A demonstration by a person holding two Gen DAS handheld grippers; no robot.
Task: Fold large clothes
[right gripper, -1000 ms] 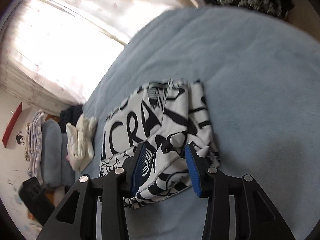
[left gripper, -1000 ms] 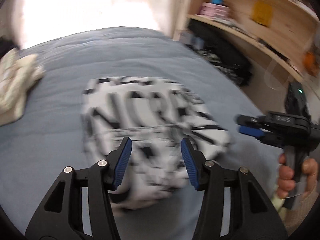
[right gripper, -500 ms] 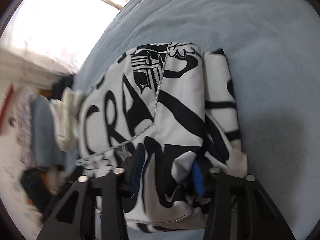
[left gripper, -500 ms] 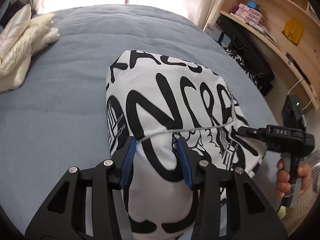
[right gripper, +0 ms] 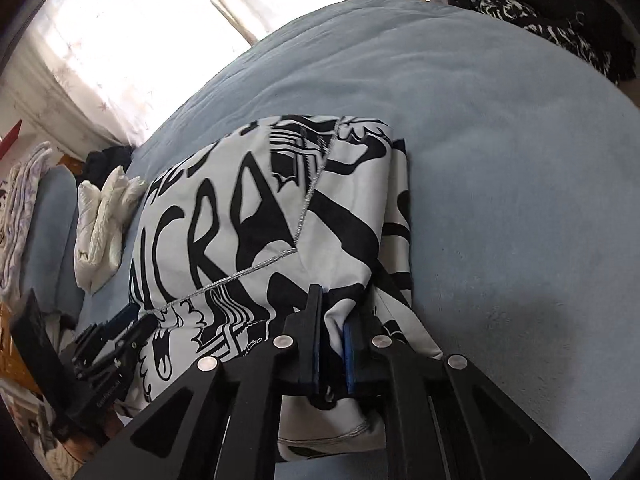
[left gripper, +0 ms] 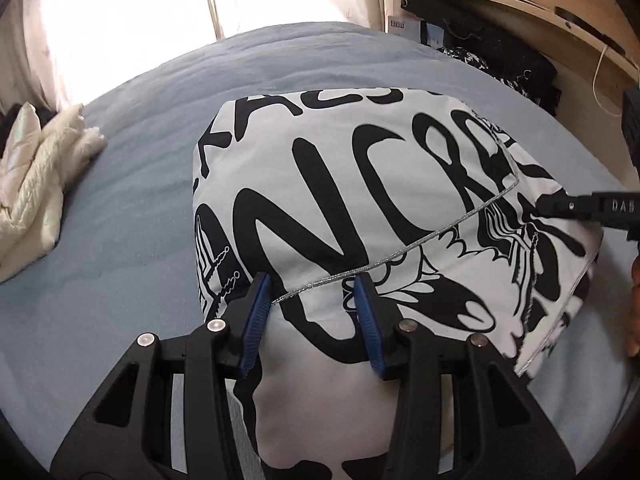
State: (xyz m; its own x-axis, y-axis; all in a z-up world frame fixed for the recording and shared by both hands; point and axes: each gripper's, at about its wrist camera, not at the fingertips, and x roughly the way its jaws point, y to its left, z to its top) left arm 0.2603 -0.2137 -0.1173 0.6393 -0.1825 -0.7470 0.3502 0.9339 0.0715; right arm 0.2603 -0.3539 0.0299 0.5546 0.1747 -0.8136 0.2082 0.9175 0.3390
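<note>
A folded white garment with bold black lettering (left gripper: 360, 184) lies on the blue bed cover (left gripper: 140, 200), a silver-stitched hem running across its top layer. My left gripper (left gripper: 312, 304) sits over its near edge, with a thick bulge of the fabric filling the gap between the blue pads. My right gripper (right gripper: 332, 316) is shut on a pinched fold at the garment's (right gripper: 224, 208) near right corner. In the left wrist view the right gripper (left gripper: 560, 206) shows at the garment's right side. The left gripper (right gripper: 120, 324) appears low on the left in the right wrist view.
A crumpled cream garment (left gripper: 36, 176) lies on the bed to the left, also (right gripper: 104, 216) in the right wrist view. A wooden shelf (left gripper: 520, 0) and a dark pile of clothes (left gripper: 500, 52) stand beyond the bed's right side. Bright curtains (right gripper: 120, 40) hang behind.
Both grippers dropped onto the garment's near edge. The right jaws went from apart to shut on a fold. The left jaws narrowed around the fabric.
</note>
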